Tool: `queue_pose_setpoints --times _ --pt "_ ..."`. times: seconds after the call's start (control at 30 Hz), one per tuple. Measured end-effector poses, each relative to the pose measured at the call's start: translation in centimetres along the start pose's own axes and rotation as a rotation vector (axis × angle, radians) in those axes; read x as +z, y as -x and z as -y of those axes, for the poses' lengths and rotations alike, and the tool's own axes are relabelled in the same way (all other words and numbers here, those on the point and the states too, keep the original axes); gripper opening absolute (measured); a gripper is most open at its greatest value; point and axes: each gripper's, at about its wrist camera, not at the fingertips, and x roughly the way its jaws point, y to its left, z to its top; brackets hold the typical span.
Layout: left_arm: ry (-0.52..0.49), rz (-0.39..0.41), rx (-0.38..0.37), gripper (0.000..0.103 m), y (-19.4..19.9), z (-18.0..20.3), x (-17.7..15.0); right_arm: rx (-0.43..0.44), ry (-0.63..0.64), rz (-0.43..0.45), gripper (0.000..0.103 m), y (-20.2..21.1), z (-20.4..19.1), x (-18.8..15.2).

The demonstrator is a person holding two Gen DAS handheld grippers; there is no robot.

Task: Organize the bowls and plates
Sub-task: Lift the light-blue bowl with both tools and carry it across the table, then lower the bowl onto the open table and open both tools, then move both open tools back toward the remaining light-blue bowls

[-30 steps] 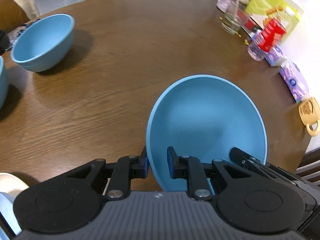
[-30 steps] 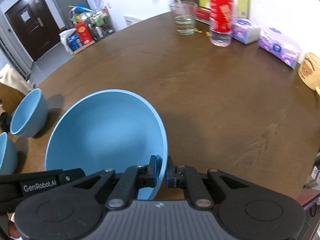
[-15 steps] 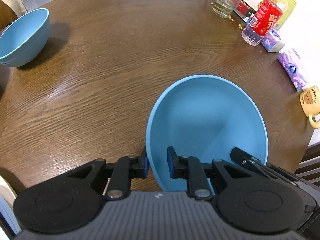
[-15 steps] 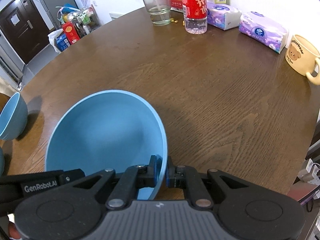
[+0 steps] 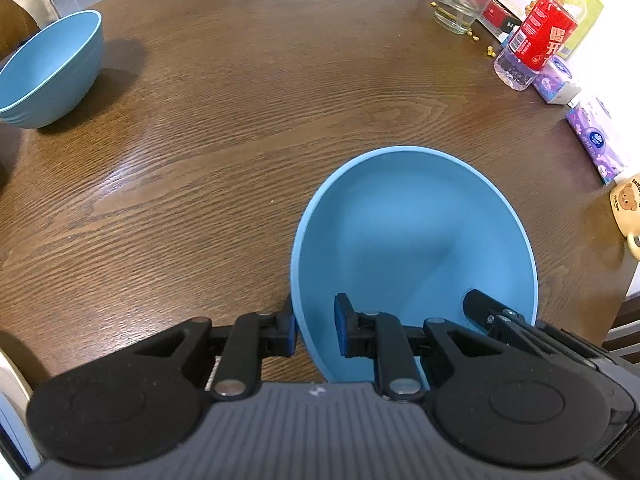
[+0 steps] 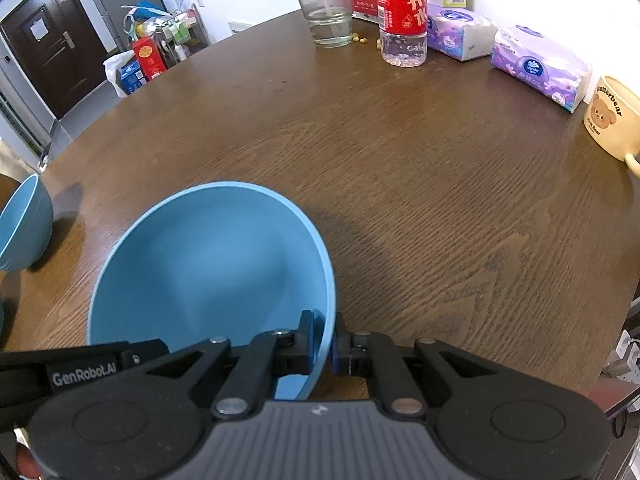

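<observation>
A large blue bowl [image 5: 412, 248] [image 6: 208, 272] is held by both grippers low over the brown wooden table [image 5: 240, 140], tilted; whether it touches the wood I cannot tell. My left gripper [image 5: 316, 328] is shut on its left rim, one pad outside and one inside. My right gripper [image 6: 325, 342] is shut on the opposite rim, and its inner finger also shows in the left wrist view. Another blue bowl [image 5: 48, 68] [image 6: 24, 224] stands apart at the table's far left.
Along the right edge stand a drinking glass [image 6: 326, 14], a red-labelled bottle [image 6: 402, 12], two purple tissue packs [image 6: 540, 66] and a bear mug [image 6: 612, 120]. Small yellow bits lie by the glass. The table's rim runs close on the right; beyond it are a door and bags.
Both grippers carried the bowl lower and towards the bottle side of the table, so the far bowl slid left in view. Over the last half second nothing moved.
</observation>
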Motion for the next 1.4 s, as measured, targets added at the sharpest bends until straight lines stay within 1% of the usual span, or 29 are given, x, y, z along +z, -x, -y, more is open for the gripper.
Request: queue_pose_setpoints --times 0.1,0.13,0.23,0.27,0.3,0.33,0.37,0.4,0.43,0.47,0.53,0.57,0.6,0.63,0.67,0.73,0.93,1.13,1.4 --pt "0.007 0.005 -0.004 0.02 0.1 -0.1 0.0 0.015 -0.008 -0.009 0.009 0.0 0.2 0.2" --pt "0.008 0.012 -0.004 0.021 0.3 -0.1 0.0 0.021 -0.007 -0.012 0.012 0.1 0.3 0.1" --pt "0.016 0.038 0.005 0.041 1.0 -0.5 0.1 0.015 0.01 -0.005 0.015 0.4 0.2 0.2" --pt "0.014 0.053 0.013 0.044 1.4 -0.6 0.1 0.011 0.02 -0.001 0.015 0.5 0.1 0.2" --pt "0.013 0.063 0.015 0.045 1.7 -0.8 0.2 0.01 0.025 0.001 0.021 0.7 0.1 0.2" --pt "0.015 0.068 0.016 0.049 2.0 -1.0 0.3 0.01 0.026 0.003 0.031 0.8 0.1 0.2" --pt "0.02 0.076 0.02 0.056 2.3 -1.2 0.4 0.009 0.026 0.006 0.036 1.0 0.2 0.2" --pt "0.023 0.086 0.027 0.06 2.7 -1.4 0.4 0.006 0.027 0.013 0.045 1.3 0.2 0.3" --pt "0.025 0.096 0.036 0.067 3.0 -1.6 0.4 0.002 0.029 0.019 0.054 1.6 0.2 0.3" --pt "0.027 0.11 0.046 0.073 3.4 -1.8 0.4 0.004 0.036 0.03 0.058 2.1 0.0 0.4" --pt "0.035 0.131 0.062 0.081 4.2 -2.2 0.4 0.014 0.057 0.048 0.076 2.9 -0.2 0.5" --pt "0.039 0.138 0.067 0.082 4.5 -2.4 0.4 0.012 0.069 0.056 0.081 3.3 -0.4 0.5" --pt "0.044 0.146 0.074 0.082 4.9 -2.7 0.4 0.009 0.082 0.065 0.09 3.6 -0.7 0.5" --pt "0.05 0.151 0.078 0.086 5.1 -2.8 0.4 0.006 0.096 0.075 0.092 4.0 -0.9 0.5" --pt "0.058 0.157 0.082 0.094 5.4 -3.2 0.3 0.003 0.107 0.082 0.093 4.4 -1.1 0.5" --pt "0.076 0.175 0.095 0.102 6.1 -3.8 0.0 0.002 0.121 0.082 0.103 4.9 -1.5 0.6" --pt "0.105 0.184 0.102 0.103 7.8 -5.2 -1.1 0.011 0.143 0.069 0.103 6.5 -2.2 0.1" --pt "0.117 0.203 0.109 0.103 9.5 -5.8 -2.4 0.027 0.154 0.06 0.103 8.2 -2.8 -1.0" --pt "0.135 0.215 0.114 0.103 11.3 -6.4 -3.5 0.037 0.198 0.064 0.103 10.3 -4.0 -2.2"
